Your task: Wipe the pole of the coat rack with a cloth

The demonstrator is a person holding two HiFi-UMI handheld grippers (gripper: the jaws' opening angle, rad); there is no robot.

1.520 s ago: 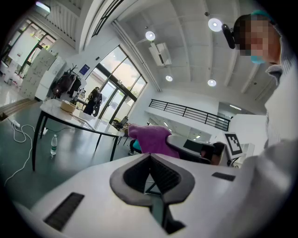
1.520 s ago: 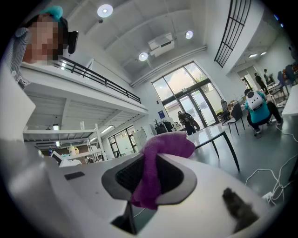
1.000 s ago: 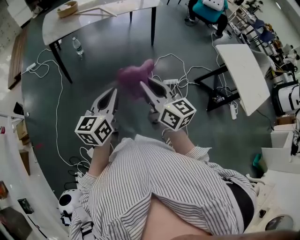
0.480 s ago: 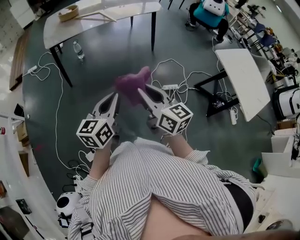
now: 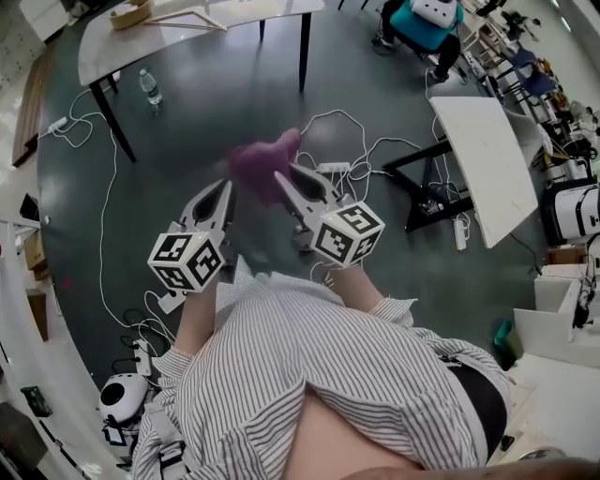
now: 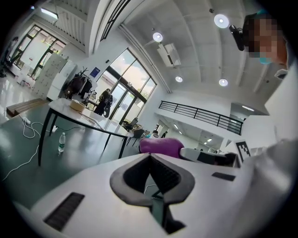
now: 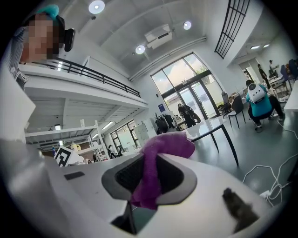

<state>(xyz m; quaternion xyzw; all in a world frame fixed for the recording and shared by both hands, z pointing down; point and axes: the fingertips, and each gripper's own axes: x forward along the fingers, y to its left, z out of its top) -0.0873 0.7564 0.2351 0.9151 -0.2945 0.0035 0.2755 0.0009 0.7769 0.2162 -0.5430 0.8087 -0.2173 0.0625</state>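
A purple cloth (image 5: 260,161) hangs bunched from the tips of my right gripper (image 5: 281,178), which is shut on it. In the right gripper view the cloth (image 7: 168,143) is pinched between the dark pads and spills over the tips. My left gripper (image 5: 225,187) is held level beside it, a little to the left. Its jaws (image 6: 150,158) are shut with nothing between them, and the cloth (image 6: 161,146) shows just beyond on the right. A rack hung with dark coats (image 6: 80,85) stands far off by the glass doors; its pole is too small to make out.
White cables and a power strip (image 5: 335,169) lie on the dark floor ahead. A long white table (image 5: 187,33) stands beyond, with a water bottle (image 5: 148,86) beside its leg. A second white table (image 5: 487,159) is at the right. A seated person in teal (image 5: 417,23) is far ahead.
Both grippers keep their pose side by side with the cloth still held. The floor, tables and cables have slid a little across the head view as I move.
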